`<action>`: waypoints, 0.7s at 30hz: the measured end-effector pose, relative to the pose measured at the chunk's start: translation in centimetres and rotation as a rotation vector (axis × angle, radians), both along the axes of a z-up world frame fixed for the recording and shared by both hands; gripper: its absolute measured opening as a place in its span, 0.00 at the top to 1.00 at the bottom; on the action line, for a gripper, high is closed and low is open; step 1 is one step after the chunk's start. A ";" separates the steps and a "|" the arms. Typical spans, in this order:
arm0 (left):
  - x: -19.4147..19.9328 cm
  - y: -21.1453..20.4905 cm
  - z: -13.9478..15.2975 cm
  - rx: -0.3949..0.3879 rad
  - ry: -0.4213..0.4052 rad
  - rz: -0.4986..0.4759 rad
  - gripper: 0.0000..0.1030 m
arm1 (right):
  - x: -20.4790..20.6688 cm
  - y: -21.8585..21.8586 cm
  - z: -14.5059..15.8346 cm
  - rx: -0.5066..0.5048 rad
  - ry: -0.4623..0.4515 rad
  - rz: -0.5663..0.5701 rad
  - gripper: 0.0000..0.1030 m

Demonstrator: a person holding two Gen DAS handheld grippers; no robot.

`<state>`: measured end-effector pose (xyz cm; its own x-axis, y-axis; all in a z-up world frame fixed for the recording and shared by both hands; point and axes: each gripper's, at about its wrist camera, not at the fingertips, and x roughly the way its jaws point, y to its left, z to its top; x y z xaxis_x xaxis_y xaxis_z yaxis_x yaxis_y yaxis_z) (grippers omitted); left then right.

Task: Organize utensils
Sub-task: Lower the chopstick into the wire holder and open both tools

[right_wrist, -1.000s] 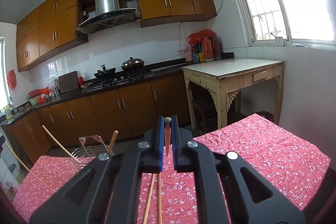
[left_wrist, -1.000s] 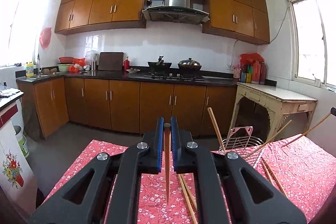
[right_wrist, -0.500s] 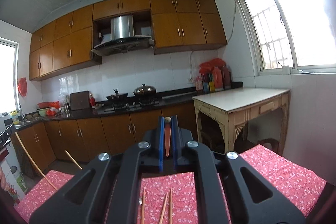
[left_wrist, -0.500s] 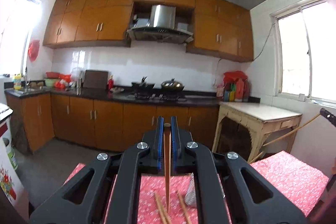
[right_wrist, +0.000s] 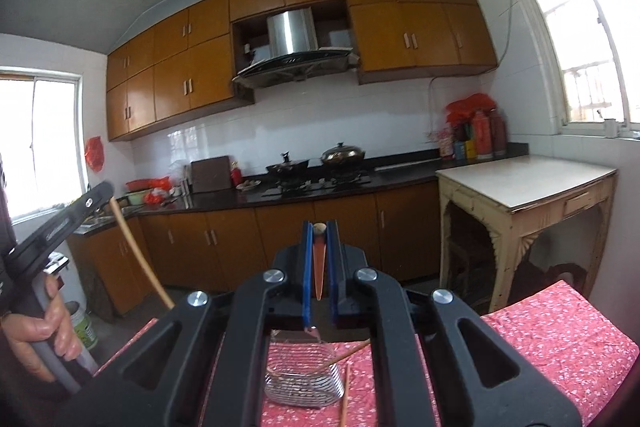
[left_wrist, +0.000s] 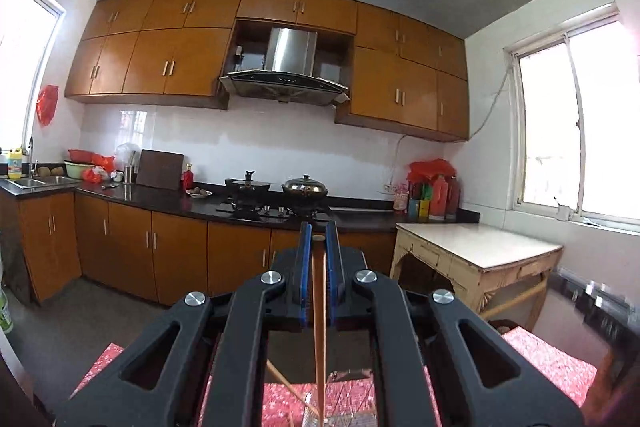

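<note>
Chopsticks fill both views, one clamped in each hand-held gripper. In the left wrist view, the left hand-held gripper [left_wrist: 319, 239] is raised and looks level across the kitchen, its blue pads narrowed onto a chopstick [left_wrist: 319, 327] whose blunt end shows between the fingertips while the shaft runs down toward the camera. Below the linkage lie strips of the desk [left_wrist: 548, 359] with its red flowered cloth, a second chopstick [left_wrist: 282, 379] lying slantwise on it, and only a sliver of the wire basket [left_wrist: 348, 375]. At the right edge a dark blurred shape is the right hand-held gripper [left_wrist: 592, 301], with a pale stick [left_wrist: 514, 301] slanting down from it. In the right wrist view, the right hand-held gripper [right_wrist: 319, 239] is tipped a little more downward, its pads likewise closed on a chopstick [right_wrist: 319, 267] with the rounded end at the tips. This view shows what the other hides: the whole wire basket [right_wrist: 304, 383] standing on the desk [right_wrist: 560, 339] just below the fingers, one chopstick [right_wrist: 344, 357] leaning over its rim, and another [right_wrist: 344, 395] lying on the cloth just to its right. At the left, the person's hand [right_wrist: 36, 331] grips the handle of the left hand-held gripper [right_wrist: 94, 197], held high and well left of the basket, its chopstick [right_wrist: 138, 255] hanging down at a slant.
</note>
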<state>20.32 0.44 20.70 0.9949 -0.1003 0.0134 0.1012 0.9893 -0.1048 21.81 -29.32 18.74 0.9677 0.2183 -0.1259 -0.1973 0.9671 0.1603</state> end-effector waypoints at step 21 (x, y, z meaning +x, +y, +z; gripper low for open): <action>6.8 -1.5 -4.4 -0.035 0.086 0.049 0.93 | 1.2 -1.4 -0.2 0.042 0.116 0.111 0.93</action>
<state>27.07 -1.05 16.33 0.9961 -0.0528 -0.0700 0.0422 0.9885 -0.1453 23.05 -30.71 18.57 0.9168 0.3305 -0.2240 -0.2805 0.9325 0.2277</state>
